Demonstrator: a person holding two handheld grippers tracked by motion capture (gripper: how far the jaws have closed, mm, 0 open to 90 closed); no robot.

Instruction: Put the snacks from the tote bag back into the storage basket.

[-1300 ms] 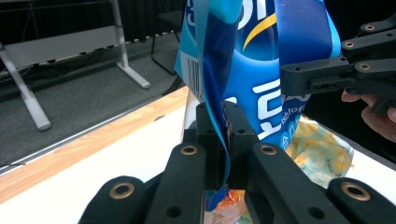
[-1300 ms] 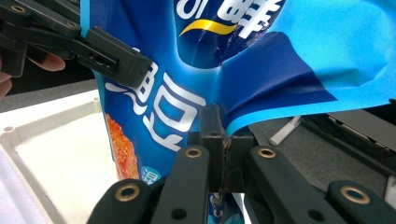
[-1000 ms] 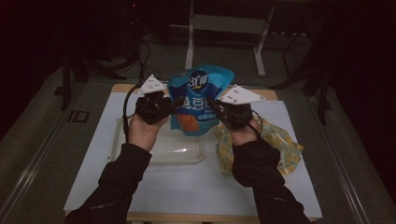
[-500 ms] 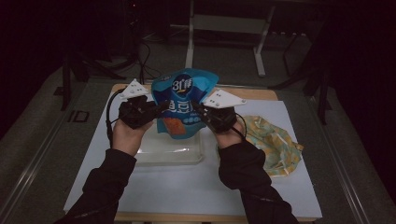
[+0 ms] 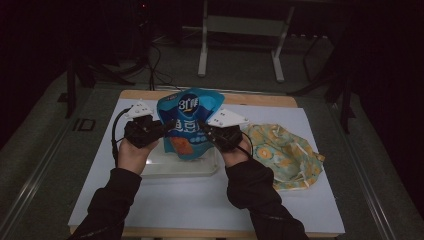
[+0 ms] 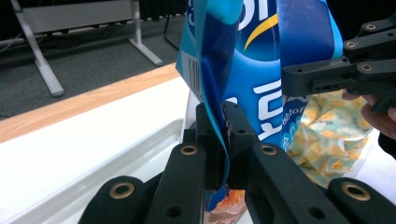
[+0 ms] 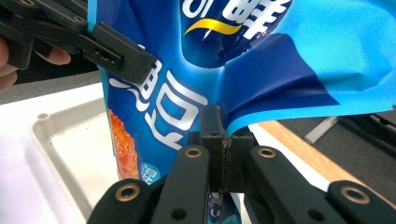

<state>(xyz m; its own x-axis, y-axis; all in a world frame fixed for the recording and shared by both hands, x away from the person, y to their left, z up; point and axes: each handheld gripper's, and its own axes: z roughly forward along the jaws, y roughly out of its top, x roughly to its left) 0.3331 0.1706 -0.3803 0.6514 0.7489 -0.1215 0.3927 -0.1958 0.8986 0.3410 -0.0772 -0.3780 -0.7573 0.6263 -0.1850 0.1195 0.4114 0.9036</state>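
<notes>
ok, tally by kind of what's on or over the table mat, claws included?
Blue snack bag: 1, pinched at both side edges
Clear tray: 1, under the bag
Yellow floral cloth: 1, right of the tray
Claws: 2, left claw and right claw, each shut on the bag
Total: 5

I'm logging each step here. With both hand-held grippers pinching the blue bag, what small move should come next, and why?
Probably lower the blue bag a little further into the clear tray. The left hand-held gripper and right hand-held gripper pinch its opposite edges, and it hangs upright just above the tray, beside the patterned cloth.
</notes>
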